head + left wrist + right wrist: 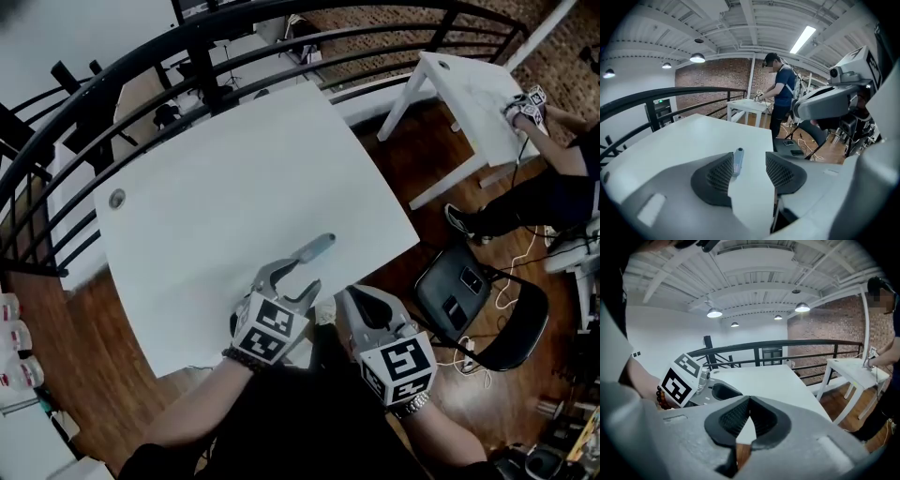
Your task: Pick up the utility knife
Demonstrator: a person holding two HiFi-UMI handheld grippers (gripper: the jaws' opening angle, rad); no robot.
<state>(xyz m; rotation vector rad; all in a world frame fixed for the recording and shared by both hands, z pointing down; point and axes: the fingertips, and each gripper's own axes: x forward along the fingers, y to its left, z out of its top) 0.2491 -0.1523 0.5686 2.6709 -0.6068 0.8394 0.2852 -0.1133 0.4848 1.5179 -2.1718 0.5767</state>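
- The utility knife [316, 247] lies flat on the white desk [206, 178], just ahead of the left gripper [295, 278], whose fingers stand apart and unclamped.
- The right gripper [361, 302] has its fingers together, empty.
- Risk: the knife sits off-centre against one finger, so closing may shove it aside.

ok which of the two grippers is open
The left gripper: its jaws stand apart, with the utility knife just ahead. The right gripper has its jaws together, empty.

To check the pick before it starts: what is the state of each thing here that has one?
utility knife: lying flat on the white table, not gripped
left gripper: open, pads off the knife
right gripper: shut, empty
folding chair: unfolded, standing
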